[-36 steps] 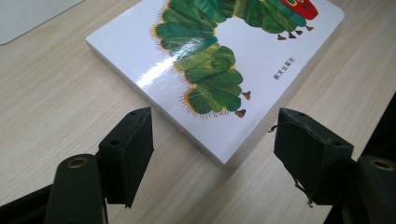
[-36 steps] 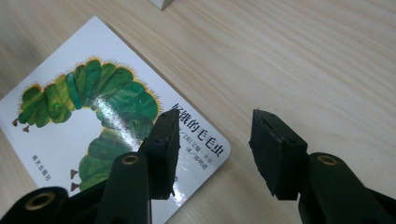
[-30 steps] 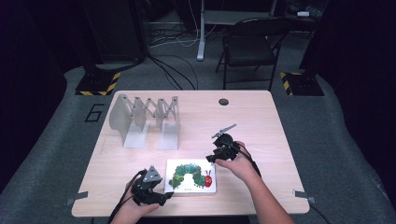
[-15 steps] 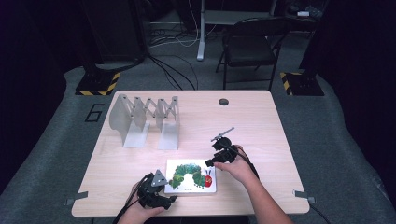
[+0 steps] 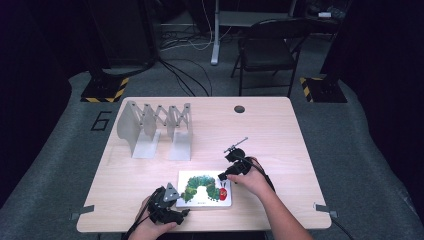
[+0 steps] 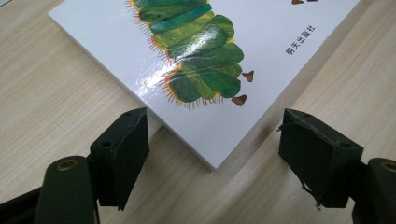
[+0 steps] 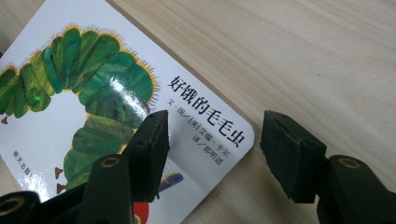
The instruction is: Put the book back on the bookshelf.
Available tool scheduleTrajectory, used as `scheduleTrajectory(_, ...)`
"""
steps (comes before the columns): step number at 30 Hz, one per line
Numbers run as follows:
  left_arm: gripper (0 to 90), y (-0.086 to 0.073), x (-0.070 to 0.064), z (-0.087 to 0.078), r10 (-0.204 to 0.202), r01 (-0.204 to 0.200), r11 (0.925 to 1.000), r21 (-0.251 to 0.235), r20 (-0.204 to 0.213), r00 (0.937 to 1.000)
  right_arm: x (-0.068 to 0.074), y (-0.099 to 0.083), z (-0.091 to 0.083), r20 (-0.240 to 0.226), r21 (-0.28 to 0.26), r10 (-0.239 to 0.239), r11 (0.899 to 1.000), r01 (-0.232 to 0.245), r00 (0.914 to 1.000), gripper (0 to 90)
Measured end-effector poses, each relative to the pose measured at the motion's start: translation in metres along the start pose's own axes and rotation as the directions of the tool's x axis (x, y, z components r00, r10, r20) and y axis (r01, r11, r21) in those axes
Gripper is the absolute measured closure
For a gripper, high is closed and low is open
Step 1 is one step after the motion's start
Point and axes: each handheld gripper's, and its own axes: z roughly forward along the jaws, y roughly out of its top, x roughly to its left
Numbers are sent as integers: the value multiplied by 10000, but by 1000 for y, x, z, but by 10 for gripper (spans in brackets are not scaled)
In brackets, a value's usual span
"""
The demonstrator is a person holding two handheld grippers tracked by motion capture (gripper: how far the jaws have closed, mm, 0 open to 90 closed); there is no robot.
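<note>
Pale woodgrain table (image 5: 280, 130); glossy rectangular book (image 5: 205, 189), round-cornered, apparently flat.

book (image 5: 205, 189) lies at table's (image 5: 280, 130) near edge, folding rack (image 5: 155, 129) behind-left of it.

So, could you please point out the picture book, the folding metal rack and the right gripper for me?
picture book (image 5: 200, 187), high view, on the green caterpillar on its cover.
folding metal rack (image 5: 156, 125), high view, on its middle plates.
right gripper (image 7: 212, 149), right gripper view, midway between its fingers.
</note>
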Motion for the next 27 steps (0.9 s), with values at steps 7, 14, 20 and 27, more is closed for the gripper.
scheduleTrajectory(7,213,0,-4,1,-109,108,9999,-37,-145,9998,2,0,0,29,41,68,10000,-68,10000,424)
scheduleTrajectory(14,194,0,-7,2,-246,243,9997,-102,-284,9993,5,1,1,227,68,1,10000,-3,9997,419)
scheduleTrajectory(20,189,1,-9,3,-450,446,9990,-102,-486,9978,5,2,-3,144,-18,162,9999,-162,9998,420)
scheduleTrajectory(27,189,2,-12,5,-758,741,9969,-250,-772,9941,5,2,-4,137,-73,326,9994,-325,9994,420)
